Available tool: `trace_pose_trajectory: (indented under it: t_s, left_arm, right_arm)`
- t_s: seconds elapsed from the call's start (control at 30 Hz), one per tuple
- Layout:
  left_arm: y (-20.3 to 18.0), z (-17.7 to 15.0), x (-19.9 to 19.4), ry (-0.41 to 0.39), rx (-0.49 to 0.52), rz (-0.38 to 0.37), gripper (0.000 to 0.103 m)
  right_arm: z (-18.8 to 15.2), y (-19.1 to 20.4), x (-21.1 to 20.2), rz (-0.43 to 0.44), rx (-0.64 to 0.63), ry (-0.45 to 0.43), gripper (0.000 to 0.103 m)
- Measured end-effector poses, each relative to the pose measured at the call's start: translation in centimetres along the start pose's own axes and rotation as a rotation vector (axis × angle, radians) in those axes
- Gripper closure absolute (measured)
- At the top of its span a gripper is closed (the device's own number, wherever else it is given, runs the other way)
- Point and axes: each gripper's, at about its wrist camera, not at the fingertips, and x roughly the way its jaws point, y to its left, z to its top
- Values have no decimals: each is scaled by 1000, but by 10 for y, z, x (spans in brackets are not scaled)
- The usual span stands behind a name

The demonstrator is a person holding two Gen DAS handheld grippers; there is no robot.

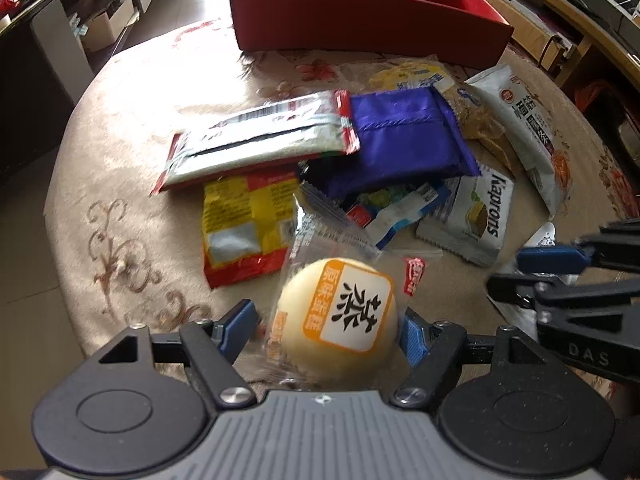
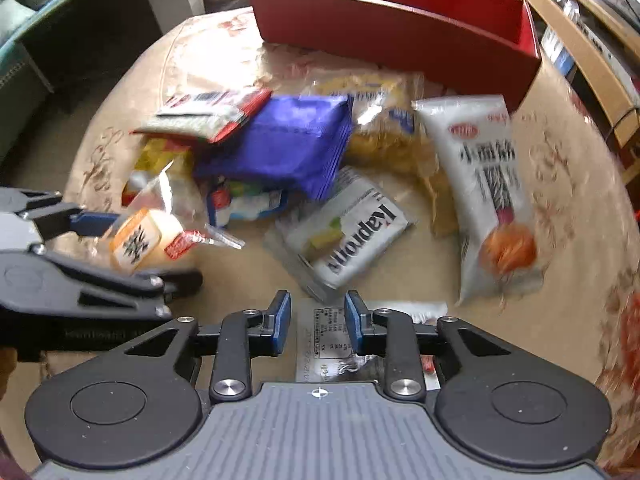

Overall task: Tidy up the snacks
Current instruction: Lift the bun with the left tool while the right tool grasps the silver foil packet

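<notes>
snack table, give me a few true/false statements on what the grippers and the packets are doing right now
1. The left gripper has the round cake packet between its fingers. True.
2. The red box stands on the near side of the snack pile. False: it stands beyond the pile, at the far edge of the table.
3. The purple packet lies partly on other snacks. True.
4. The right gripper holds the Kaprons packet. False: that packet lies on the table ahead of it; a flat silver packet sits between its pads.
5. The red box is full of snacks. False: no snack shows in the part of its inside that is visible.
</notes>
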Motion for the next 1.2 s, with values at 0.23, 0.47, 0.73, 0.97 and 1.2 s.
trace_pose_trajectory:
  t_s: [0.23, 0.47, 0.73, 0.97, 1.2]
  left_arm:
    - [3, 0, -1, 4, -15, -8, 32]
    - [-3, -2, 1, -5, 2, 24, 32]
    - [0, -2, 0, -8, -19, 14, 32]
    - [2, -3, 0, -7, -25, 11, 32]
    - [-2, -3, 2, -6, -16, 20, 28]
  right_arm:
    - [-1, -10, -14, -43, 34, -40, 30]
    - [-32, -44, -31, -149, 349, -65, 27]
    - [-53, -34, -9, 14, 606, -44, 39]
    - [-24, -44, 8, -48, 620, -41, 36]
    - [3, -31, 23, -189, 432, -23, 32]
